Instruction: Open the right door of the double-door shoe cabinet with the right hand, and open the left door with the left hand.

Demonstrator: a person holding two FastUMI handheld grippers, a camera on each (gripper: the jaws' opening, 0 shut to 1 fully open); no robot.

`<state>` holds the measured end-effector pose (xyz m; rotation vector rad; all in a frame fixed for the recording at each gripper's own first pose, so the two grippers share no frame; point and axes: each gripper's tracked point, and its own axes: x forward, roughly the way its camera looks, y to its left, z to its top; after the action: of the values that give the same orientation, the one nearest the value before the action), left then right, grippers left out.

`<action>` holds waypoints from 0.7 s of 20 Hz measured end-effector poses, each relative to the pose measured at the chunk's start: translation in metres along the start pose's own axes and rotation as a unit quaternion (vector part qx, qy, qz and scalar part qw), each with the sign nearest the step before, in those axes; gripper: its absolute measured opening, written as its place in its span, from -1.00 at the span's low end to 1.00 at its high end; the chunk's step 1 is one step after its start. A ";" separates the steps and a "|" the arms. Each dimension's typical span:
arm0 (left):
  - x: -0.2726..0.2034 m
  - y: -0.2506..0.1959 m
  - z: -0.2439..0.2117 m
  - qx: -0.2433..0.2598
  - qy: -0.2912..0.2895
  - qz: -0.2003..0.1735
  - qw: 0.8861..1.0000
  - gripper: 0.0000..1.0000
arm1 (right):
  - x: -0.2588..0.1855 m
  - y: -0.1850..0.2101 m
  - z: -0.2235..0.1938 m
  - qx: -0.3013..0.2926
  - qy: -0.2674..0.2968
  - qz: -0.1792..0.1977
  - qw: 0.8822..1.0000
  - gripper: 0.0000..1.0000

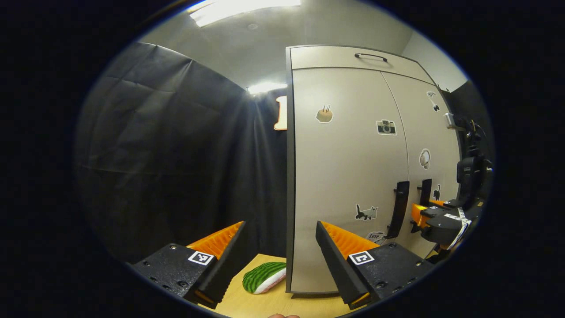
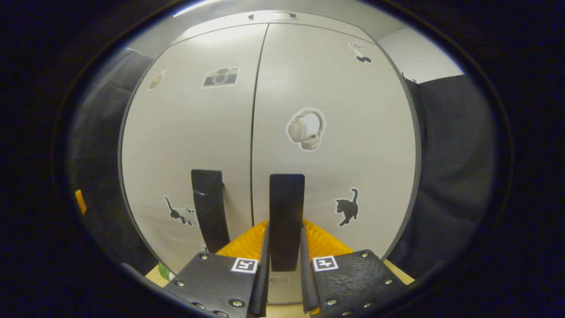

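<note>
The pale double-door shoe cabinet stands with both doors closed. In the left gripper view I see its left door (image 1: 348, 176) and right door (image 1: 430, 132) at an angle, each with a black vertical handle (image 1: 401, 207) (image 1: 425, 191). My left gripper (image 1: 280, 225) is open near the cabinet's left edge, holding nothing. The right gripper (image 1: 419, 215) sits at the right door's handle. In the right gripper view my right gripper (image 2: 286, 229) is shut on the right door's handle (image 2: 287, 198), one finger on each side. The left door's handle (image 2: 209, 207) hangs free beside it.
A green striped object (image 1: 265, 277) lies on the wooden surface (image 1: 260, 304) by the cabinet's left foot. A top drawer with a black handle (image 1: 371, 56) sits above the doors. Black cloth wall (image 1: 176, 154) closes off the left side and also hangs to the right (image 2: 450, 168).
</note>
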<state>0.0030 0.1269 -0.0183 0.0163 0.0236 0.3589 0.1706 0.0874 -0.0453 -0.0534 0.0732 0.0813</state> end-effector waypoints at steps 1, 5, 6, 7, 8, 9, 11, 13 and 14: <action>-0.001 0.003 -0.001 0.000 0.001 0.002 1.000 0.90 | 0.000 0.000 0.001 0.000 0.000 0.000 1.000 -0.38; -0.010 0.005 -0.002 -0.004 0.006 -0.001 1.000 0.90 | -0.002 -0.001 0.000 0.018 0.004 0.004 1.000 -0.50; -0.012 0.003 -0.003 -0.005 0.008 -0.005 1.000 0.90 | -0.001 -0.001 0.000 0.020 0.008 0.007 1.000 -0.70; -0.015 0.001 -0.003 -0.005 0.008 -0.009 1.000 0.89 | -0.002 -0.002 -0.001 0.018 0.010 0.011 1.000 -0.70; -0.018 0.000 -0.002 -0.004 0.007 -0.012 1.000 0.90 | -0.004 -0.001 -0.001 0.015 0.009 0.015 1.000 -0.70; -0.022 -0.001 -0.002 -0.001 0.008 -0.015 1.000 0.89 | -0.006 -0.001 0.000 0.011 0.008 0.021 1.000 -0.70; -0.027 -0.004 -0.004 0.004 0.010 -0.020 1.000 0.89 | -0.010 -0.003 0.000 0.012 0.007 0.035 0.999 -0.70; -0.031 -0.009 -0.005 0.003 0.013 -0.029 0.999 0.89 | -0.015 -0.004 0.001 0.016 0.007 0.053 0.998 -0.70; -0.034 -0.013 -0.005 0.000 0.015 -0.034 0.999 0.89 | -0.018 -0.004 0.001 0.018 0.009 0.062 0.998 -0.70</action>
<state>-0.0242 0.1031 -0.0225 0.0107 0.0529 0.2907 0.1535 0.0818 -0.0428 -0.0143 0.0963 0.2030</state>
